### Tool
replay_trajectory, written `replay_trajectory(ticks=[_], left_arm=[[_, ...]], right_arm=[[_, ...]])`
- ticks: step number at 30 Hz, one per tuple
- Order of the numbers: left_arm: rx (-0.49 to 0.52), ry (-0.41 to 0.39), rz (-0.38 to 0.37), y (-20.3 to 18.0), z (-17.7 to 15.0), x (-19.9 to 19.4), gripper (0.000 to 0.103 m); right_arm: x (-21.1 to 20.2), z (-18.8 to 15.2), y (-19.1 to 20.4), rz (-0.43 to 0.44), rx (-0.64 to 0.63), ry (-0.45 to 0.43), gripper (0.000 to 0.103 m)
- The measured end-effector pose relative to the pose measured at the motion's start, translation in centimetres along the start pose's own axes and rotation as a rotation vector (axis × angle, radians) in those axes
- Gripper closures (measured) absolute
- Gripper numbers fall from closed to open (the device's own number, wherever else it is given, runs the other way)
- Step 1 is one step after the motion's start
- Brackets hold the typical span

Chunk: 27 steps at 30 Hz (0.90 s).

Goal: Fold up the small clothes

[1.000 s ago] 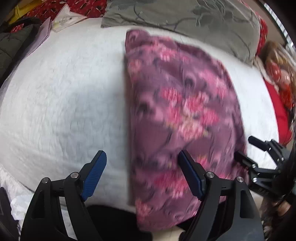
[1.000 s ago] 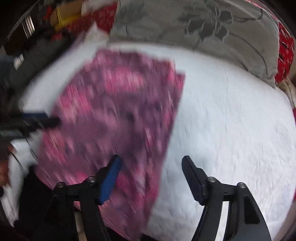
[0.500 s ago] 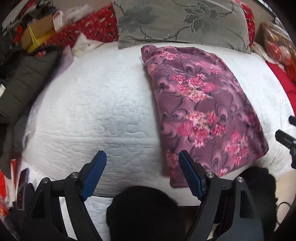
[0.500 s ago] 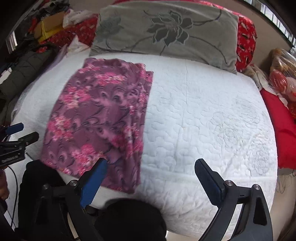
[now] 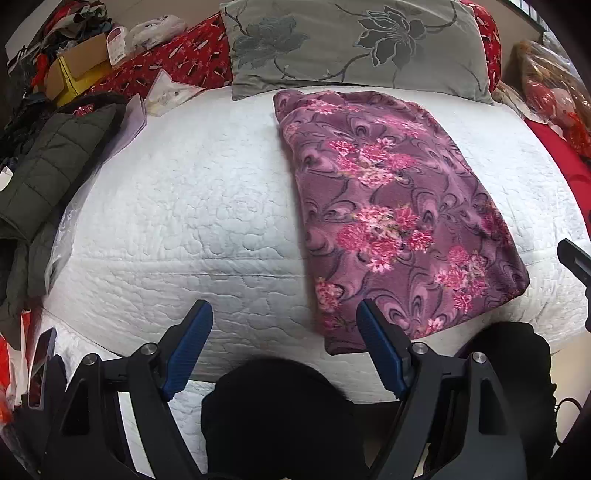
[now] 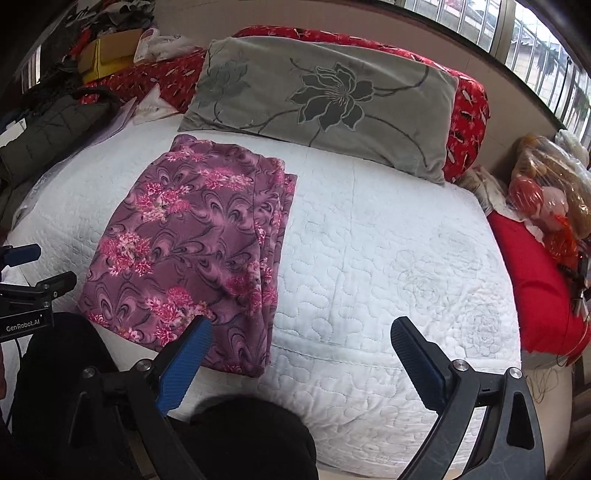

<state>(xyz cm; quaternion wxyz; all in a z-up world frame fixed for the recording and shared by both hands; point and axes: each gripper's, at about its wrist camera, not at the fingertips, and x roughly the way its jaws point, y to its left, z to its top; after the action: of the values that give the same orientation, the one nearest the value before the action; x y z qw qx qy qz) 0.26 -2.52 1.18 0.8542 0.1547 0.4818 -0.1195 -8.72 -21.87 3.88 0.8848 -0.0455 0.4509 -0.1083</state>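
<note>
White quilted bedding (image 5: pixel 184 206) is seen beyond both grippers, with a grey flowered pillow (image 6: pixel 325 96) at its far side. Purple floral clothing (image 5: pixel 391 214) lies folded past the left gripper's (image 5: pixel 284 347) right finger. Both the left and the right gripper (image 6: pixel 299 358) are held wide apart, empty. Barred windows (image 6: pixel 480 22) are shown only by the right view.

Right gripper (image 6: pixel 301 349) wider, both farther back

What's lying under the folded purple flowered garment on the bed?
The folded purple flowered garment lies flat on the white quilted bedspread, its far end short of the grey flower-print pillow. Anything between its folded layers is covered from view.
</note>
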Motion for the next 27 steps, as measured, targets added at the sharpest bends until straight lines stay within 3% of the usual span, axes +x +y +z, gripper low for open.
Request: replay_trajectory(ticks=[27], left_arm=[[0.027,-0.036,-0.166,-3.4,-0.2,-3.1,0.022]], right_arm=[[-0.4,-0.9,-1.6,0.034,0.070,0.018,0.005]])
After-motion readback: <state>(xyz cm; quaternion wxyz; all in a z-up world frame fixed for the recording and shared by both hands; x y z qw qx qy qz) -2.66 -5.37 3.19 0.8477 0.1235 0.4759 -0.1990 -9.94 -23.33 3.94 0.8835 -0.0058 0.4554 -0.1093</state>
